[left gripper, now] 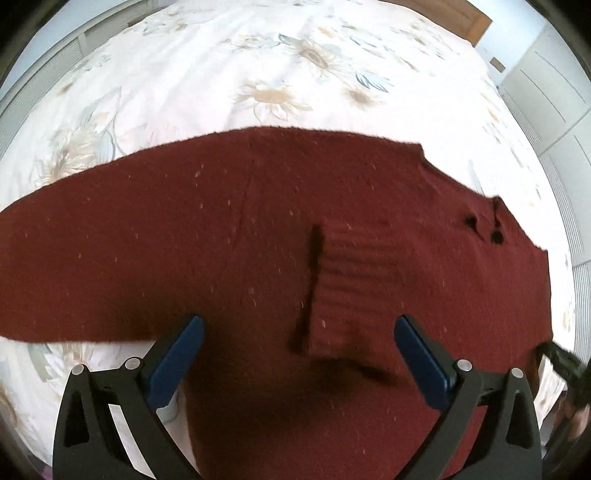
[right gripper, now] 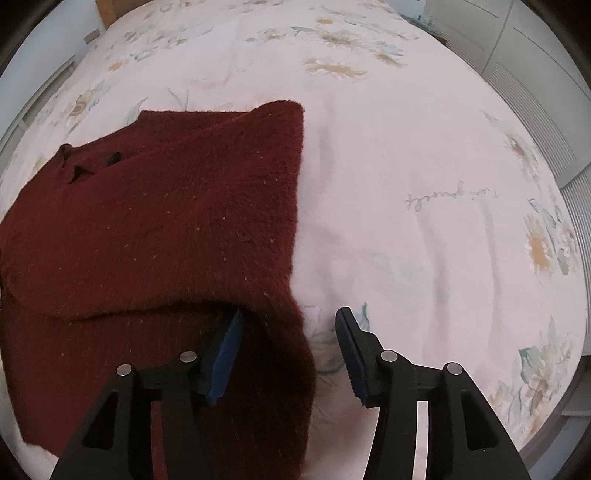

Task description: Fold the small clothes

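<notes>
A dark red knitted sweater (left gripper: 221,229) lies on the bed, with one sleeve stretched out to the left and a ribbed cuff (left gripper: 351,266) folded across its middle. Small black marks (left gripper: 487,225) sit near its neckline. My left gripper (left gripper: 297,326) hangs just above the sweater, jaws wide open and nothing between them. In the right wrist view the sweater (right gripper: 166,214) fills the left half, its side folded in. My right gripper (right gripper: 290,317) is open at the sweater's near right corner. Its left fingertip (right gripper: 232,332) is tucked under a fold; the right pad (right gripper: 349,339) stands clear over the sheet.
A pale sheet with sunflower print (left gripper: 280,96) covers the whole bed (right gripper: 424,184). White cupboard doors (left gripper: 546,92) stand beyond the bed's right side, and a wooden headboard (left gripper: 476,22) shows at the far end. A dark blurred object (left gripper: 561,358) pokes in at the left wrist view's right edge.
</notes>
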The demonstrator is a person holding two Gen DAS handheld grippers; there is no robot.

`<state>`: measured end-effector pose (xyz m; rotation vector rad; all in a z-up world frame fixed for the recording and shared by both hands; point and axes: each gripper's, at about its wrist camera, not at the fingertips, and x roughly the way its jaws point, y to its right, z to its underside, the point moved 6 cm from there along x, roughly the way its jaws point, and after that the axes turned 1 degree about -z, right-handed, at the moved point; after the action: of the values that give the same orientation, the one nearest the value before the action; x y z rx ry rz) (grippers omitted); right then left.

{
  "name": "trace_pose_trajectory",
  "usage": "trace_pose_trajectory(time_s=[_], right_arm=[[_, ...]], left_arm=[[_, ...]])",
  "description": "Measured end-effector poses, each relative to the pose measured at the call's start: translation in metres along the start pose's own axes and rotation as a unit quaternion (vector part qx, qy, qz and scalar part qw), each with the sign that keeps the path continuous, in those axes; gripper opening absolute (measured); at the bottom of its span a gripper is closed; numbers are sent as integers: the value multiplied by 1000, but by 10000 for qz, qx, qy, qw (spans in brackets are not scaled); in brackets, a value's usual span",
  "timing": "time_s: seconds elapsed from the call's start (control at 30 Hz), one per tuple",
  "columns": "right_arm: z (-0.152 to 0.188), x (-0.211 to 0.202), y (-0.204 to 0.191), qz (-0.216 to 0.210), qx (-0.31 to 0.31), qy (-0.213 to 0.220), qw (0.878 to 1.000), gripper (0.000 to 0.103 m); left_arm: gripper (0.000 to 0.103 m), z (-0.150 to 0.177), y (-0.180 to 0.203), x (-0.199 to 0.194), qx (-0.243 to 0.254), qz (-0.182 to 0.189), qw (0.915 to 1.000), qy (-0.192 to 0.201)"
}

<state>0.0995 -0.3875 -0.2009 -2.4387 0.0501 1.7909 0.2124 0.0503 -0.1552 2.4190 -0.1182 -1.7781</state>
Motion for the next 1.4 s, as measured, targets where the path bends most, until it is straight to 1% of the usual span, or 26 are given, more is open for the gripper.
trace_pose_trajectory(time_s=[0.07, 0.13, 0.23, 0.3, 0.37, 0.4, 0.43, 0.47, 0.53, 0.6, 0.67, 0.73, 0.8, 0.83, 0.87, 0.93, 1.0, 1.03, 1.1, 1.17, 1.2, 1.27, 1.3, 1.37, 1.4], right_arm=[[4, -3, 2, 7, 6, -9, 10000, 59], [8, -5, 4, 39, -15, -32, 10000, 59], [11, -7, 7, 85, -21, -78, 9999, 59], [14, -9, 11, 106, -3, -95, 9999, 59], [15, -10, 14, 123, 36, -93, 9999, 59], [16, -10, 14, 123, 60, -92, 9999, 59], [16, -10, 15, 119, 80, -89, 9999, 59], [16, -10, 14, 112, 99, -90, 9998, 59], [14, -10, 14, 73, 147, -99, 9998, 59], [12, -10, 15, 24, 182, -97, 9998, 59], [7, -14, 16, -63, 242, -53, 9997, 59], [-2, -18, 14, -173, 303, 22, 9994, 59], [-13, -20, 12, -196, 333, 87, 9992, 65], [-21, -19, 11, -215, 355, 153, 9990, 70], [-27, -17, 10, -248, 385, 183, 9988, 71], [-38, -10, 6, -404, 465, 171, 9980, 71], [-48, 2, 0, -547, 518, 122, 9971, 71], [-53, 11, -3, -531, 491, 50, 9974, 71], [-57, 27, -8, -415, 417, -113, 9982, 71], [-56, 39, -10, -473, 400, -220, 9978, 70], [-55, 40, -10, -522, 409, -171, 9977, 66], [-55, 38, -6, -495, 452, -77, 9977, 19], [-54, 36, -5, -459, 477, -48, 9978, 20], [-53, 35, -3, -267, 394, -8, 9989, 20], [-53, 36, -4, -239, 357, -24, 9991, 20]], left_arm=[[102, -6, 5, 11, -18, 131, 9998, -177], [102, -9, 9, 24, -9, 195, 9992, -347], [101, -16, 14, 46, 64, 73, 9990, -439], [99, -14, 17, 52, 104, -19, 9989, -458], [83, -11, 26, 54, 318, -63, 9987, -396], [68, -11, 33, 55, 474, -64, 9982, -357], [61, -10, 40, 55, 615, -62, 9976, -324], [47, -9, 45, 54, 718, -46, 9969, -311], [25, -7, 55, 52, 931, -78, 9953, -270], [12, -7, 62, 50, 970, 20, 9950, -225], [10, -9, 64, 44, 949, 17, 9954, -109], [10, -15, 65, 29, 1021, 11, 9946, 195], [10, -20, 64, 12, 1012, 74, 9938, 464], [10, -29, 69, 7, 1003, 70, 9935, 530], [10, -32, 67, 4, 1007, 32, 9931, 602], [10, -34, 70, 8, 1051, -80, 9926, 610], [10, -30, 68, 18, 1052, -147, 9930, 506], [10, -28, 66, 25, 1036, -193, 9934, 453], [10, -21, 51, 27, 990, -248, 9941, 373], [10, -14, 41, 28, 922, -267, 9949, 301], [10, -11, 37, 28, 914, -284, 9950, 280], [10, -9, 33, 26, 954, -326, 9945, 279], [10, -9, 34, 26, 992, -345, 9941, 281], [10, -11, 29, 23, 1049, -390, 9933, 282], [10, -11, 29, 24, 1056, -409, 9932, 285]])
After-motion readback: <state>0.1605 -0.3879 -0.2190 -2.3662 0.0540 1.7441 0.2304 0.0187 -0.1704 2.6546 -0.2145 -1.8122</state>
